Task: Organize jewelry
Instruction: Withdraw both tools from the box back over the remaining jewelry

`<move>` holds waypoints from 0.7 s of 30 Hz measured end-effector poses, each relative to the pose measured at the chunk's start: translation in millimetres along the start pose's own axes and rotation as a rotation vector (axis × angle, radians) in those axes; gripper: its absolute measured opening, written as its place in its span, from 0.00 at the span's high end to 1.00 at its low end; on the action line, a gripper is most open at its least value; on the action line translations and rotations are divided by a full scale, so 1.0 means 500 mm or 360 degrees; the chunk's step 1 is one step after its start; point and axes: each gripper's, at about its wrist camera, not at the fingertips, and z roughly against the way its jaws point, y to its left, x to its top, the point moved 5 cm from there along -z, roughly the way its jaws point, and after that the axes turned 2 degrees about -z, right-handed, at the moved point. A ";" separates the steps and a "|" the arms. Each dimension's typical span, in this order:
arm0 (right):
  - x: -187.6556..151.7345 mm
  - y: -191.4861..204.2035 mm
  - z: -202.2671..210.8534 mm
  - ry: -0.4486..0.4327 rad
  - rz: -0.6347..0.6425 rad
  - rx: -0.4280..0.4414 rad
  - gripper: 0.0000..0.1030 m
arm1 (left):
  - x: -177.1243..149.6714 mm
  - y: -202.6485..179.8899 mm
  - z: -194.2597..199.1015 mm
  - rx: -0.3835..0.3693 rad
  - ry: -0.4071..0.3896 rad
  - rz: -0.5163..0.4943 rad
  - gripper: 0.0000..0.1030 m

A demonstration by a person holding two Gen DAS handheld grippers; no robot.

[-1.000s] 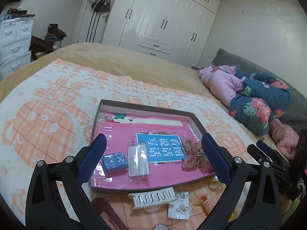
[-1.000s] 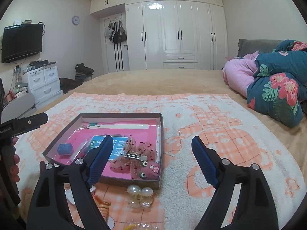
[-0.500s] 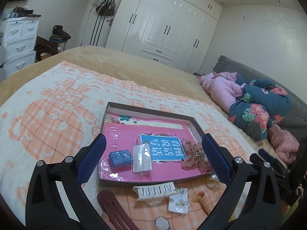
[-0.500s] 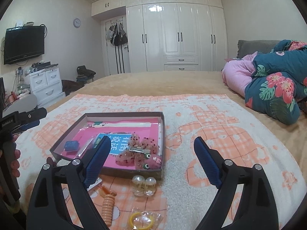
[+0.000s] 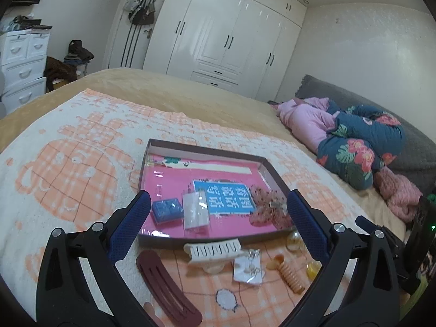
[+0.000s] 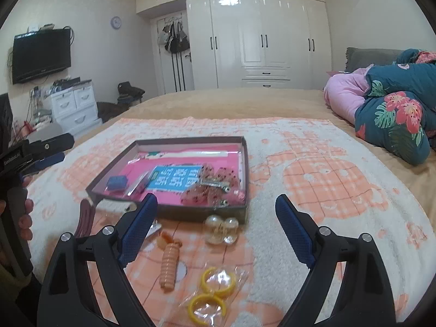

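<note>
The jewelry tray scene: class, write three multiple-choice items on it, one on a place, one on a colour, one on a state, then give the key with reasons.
1. Where does the small blue box lie?
A. inside the tray
B. on the blanket in front of the tray
C. on the pillows

2. What colour are the two rings in the clear bag?
A. green
B. yellow
C. white

3. How does the right gripper stand?
A. shut on the cream hair claw
B. shut and empty
C. open and empty

Key: 1 A, the box rests on the pink lining within the walls. 2 B, both rings show yellow through the plastic. 3 C, its blue pads stand wide apart with nothing pressed between them.
</note>
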 end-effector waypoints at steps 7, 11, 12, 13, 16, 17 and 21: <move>-0.026 0.023 0.013 0.0041 0.0037 0.0025 0.17 | -0.029 -0.005 0.006 0.0003 0.0045 -0.0035 0.11; -0.035 0.033 0.019 0.0052 0.0058 0.0032 0.17 | -0.043 -0.005 0.012 0.0015 0.0068 -0.0044 0.11; -0.037 0.034 0.020 0.0054 0.0061 0.0036 0.17 | -0.049 -0.005 0.013 0.0018 0.0077 -0.0050 0.11; -0.040 0.036 0.022 0.0057 0.0064 0.0039 0.17 | -0.052 -0.004 0.014 0.0024 0.0082 -0.0053 0.11; -0.048 0.044 0.026 0.0066 0.0083 0.0047 0.17 | -0.066 0.000 0.016 0.0036 0.0111 -0.0056 0.11; -0.050 0.047 0.027 0.0070 0.0092 0.0051 0.17 | -0.071 0.001 0.016 0.0040 0.0122 -0.0059 0.11; -0.059 0.062 0.031 0.0083 0.0129 0.0070 0.17 | -0.089 0.008 0.020 0.0060 0.0158 -0.0062 0.11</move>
